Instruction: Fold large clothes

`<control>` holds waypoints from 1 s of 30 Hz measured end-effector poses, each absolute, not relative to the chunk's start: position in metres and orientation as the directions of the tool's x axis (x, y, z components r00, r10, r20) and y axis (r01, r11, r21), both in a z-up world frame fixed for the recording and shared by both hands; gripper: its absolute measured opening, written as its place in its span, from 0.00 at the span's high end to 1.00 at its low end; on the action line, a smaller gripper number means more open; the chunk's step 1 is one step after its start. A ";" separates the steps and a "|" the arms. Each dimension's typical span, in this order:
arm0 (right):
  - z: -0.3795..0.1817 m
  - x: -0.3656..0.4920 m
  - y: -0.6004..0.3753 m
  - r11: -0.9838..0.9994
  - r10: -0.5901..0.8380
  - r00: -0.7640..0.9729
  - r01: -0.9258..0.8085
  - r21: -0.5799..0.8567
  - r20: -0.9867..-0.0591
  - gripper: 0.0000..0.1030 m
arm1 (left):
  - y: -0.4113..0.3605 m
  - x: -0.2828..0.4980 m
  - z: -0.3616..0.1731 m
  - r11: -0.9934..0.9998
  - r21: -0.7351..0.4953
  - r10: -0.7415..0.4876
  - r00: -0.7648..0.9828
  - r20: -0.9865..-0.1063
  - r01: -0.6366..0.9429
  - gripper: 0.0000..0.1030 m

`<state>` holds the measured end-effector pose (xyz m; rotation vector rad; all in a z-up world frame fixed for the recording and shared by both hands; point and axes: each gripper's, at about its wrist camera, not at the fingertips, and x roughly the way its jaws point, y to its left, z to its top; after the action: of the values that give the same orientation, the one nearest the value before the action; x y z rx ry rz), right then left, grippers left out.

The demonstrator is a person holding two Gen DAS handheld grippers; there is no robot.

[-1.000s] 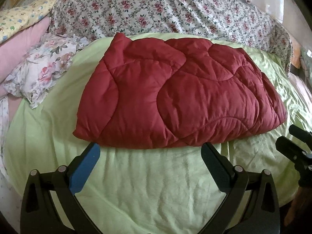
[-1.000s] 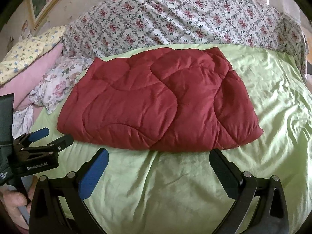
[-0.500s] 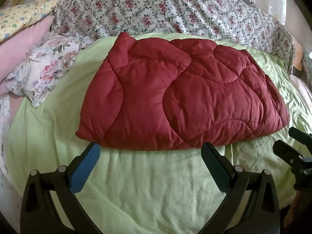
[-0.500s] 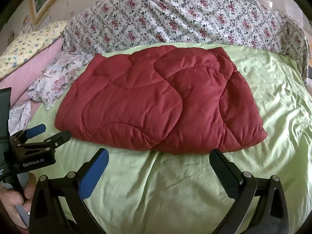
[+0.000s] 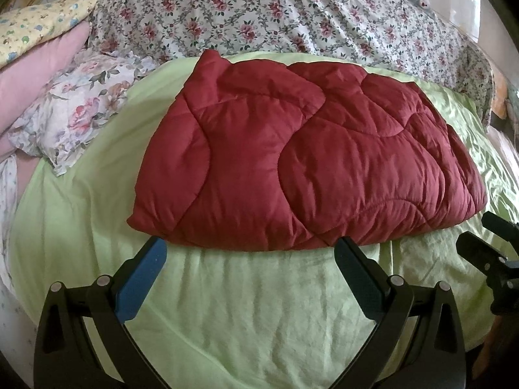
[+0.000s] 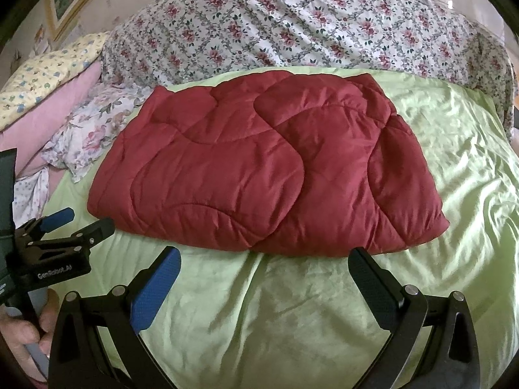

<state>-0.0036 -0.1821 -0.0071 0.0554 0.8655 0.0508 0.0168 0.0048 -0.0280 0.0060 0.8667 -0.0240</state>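
Observation:
A dark red quilted comforter (image 5: 305,159) lies folded in a flat rectangle on the light green bedsheet (image 5: 259,308); it also shows in the right wrist view (image 6: 259,175). My left gripper (image 5: 251,246) is open and empty, its fingertips just short of the comforter's near edge, toward its left half. My right gripper (image 6: 264,256) is open and empty, just short of the near edge toward the right half. Each gripper shows at the side of the other's view, the left one (image 6: 74,223) and the right one (image 5: 486,236).
A floral-print blanket (image 5: 275,16) is heaped behind the comforter. Pillows, pink (image 5: 35,64), yellow patterned (image 5: 39,22) and rose-print (image 5: 78,110), lie at the left. The green sheet (image 6: 470,162) extends to the right of the comforter.
Both grippers have moved slightly closer to the comforter's near edge. Both stay open. The comforter has not moved.

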 end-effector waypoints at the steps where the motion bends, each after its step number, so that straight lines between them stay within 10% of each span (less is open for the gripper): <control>1: -0.007 -0.003 -0.182 0.997 0.068 0.647 -0.023 0.070 -0.759 0.00 | 0.004 0.017 -0.028 1.000 -0.003 -0.017 0.648 -0.762 0.023 0.00; 30: -0.004 0.000 -0.184 0.996 0.076 0.653 -0.020 0.083 -0.754 0.00 | -0.002 0.016 -0.025 0.999 0.037 0.019 0.666 -0.746 0.013 0.00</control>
<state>-0.0001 -0.1843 -0.0038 0.0695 0.8580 0.0548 0.0157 -0.0018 -0.0253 0.0407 0.8426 0.0034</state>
